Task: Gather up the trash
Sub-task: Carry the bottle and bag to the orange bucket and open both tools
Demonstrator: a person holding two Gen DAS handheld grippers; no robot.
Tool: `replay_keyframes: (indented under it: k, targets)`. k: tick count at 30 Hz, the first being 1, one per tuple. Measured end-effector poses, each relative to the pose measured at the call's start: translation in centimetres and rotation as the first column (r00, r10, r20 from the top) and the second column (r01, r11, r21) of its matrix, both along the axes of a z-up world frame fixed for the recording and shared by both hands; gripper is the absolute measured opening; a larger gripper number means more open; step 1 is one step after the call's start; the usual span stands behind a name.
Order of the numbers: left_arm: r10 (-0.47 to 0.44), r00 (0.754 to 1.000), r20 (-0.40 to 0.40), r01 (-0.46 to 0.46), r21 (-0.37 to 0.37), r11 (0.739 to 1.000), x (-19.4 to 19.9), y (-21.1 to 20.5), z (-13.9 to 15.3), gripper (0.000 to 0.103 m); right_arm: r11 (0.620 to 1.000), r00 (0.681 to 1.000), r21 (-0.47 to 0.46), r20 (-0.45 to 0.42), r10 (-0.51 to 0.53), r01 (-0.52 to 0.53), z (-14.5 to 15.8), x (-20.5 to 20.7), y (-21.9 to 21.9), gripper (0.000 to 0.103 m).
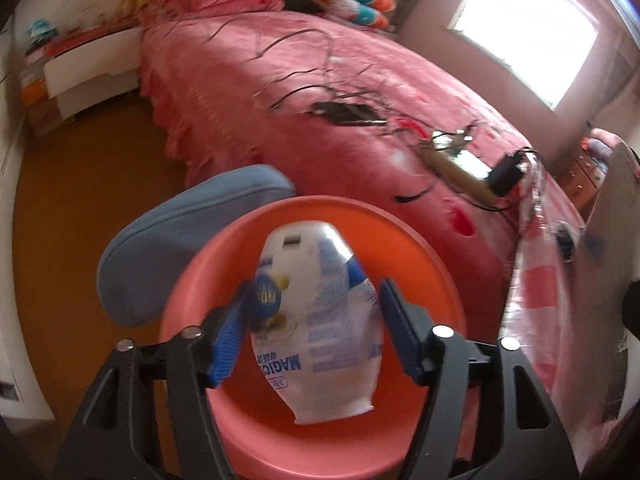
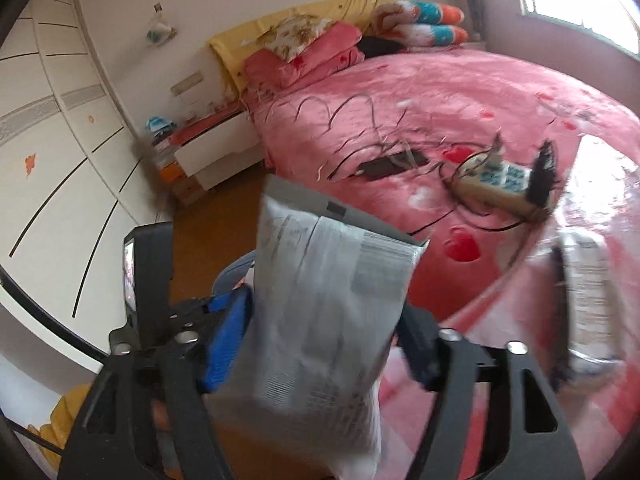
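Blue pads frame what we see at our left gripper [image 1: 312, 324]: its fingers stand wide apart, and a white snack wrapper [image 1: 316, 320] sits between them over the pink basin [image 1: 420, 240], whether touching the left pad we cannot tell. A blue cushion [image 1: 176, 236] lies left of the basin. Our right gripper [image 2: 320, 344] is clamped on a grey printed packet [image 2: 320, 308] that rises from between its fingers. Beyond, on the pink bedspread [image 2: 460, 92], lies a power strip [image 2: 496, 184] with tangled cables.

bed [image 1: 248, 92]: pink cover | on it: power strip [image 2: 496, 184], black cables [image 1: 344, 112], pillows [image 2: 304, 52]
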State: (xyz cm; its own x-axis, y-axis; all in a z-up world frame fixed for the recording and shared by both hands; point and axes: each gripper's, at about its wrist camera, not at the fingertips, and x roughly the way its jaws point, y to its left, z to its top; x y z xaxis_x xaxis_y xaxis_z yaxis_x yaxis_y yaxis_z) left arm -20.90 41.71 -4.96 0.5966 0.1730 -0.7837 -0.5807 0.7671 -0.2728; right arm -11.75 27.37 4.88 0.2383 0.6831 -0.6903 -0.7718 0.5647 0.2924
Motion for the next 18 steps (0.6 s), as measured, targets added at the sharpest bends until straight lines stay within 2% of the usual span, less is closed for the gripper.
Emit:
replay_keyframes:
  k: [1, 4, 9, 12, 15, 18]
  targets:
    - [0.013, 1.000, -0.003, -0.013, 0.008, 1.000, -0.3, 0.4, -0.2, 0.079, 1.000, 1.000, 0.006, -0.006, -0.007, 0.007, -0.2, -0.1, -0.3, 0.089]
    - [0.033, 0.999, 0.013, -0.033, 0.029, 0.999, -1.3, 1.2, -0.4, 0.082, 0.998, 0.998, 0.046, -0.040, -0.040, 0.042, -0.3, 0.1, -1.9, 0.089]
    - [0.034, 0.994, 0.100, -0.041, 0.067, 0.997, -2.7, 1.3, 0.4, 0.086, 0.984, 0.986, 0.083, 0.030, -0.162, 0.159, 1.1, 0.3, -5.6, 0.093]
    - [-0.014, 0.990, 0.142, -0.004, 0.126, 0.992, -3.2, 0.2, 1.2, 0.089, 0.975, 0.984, 0.152, 0.049, -0.169, 0.160, 1.7, -0.3, -8.2, 0.096]
    - [-0.072, 0.990, 0.124, 0.049, 0.175, 0.983, -2.9, -1.4, 1.7, 0.089, 0.962, 0.976, 0.212, 0.094, -0.195, 0.172, 2.4, -1.5, -10.9, 0.097]
    - [-0.106, 0.991, 0.080, 0.095, 0.134, 0.986, -2.2, -2.5, 1.9, 0.089, 0.957, 0.968, 0.212, 0.107, -0.225, 0.199, 2.5, -2.6, -12.8, 0.097]
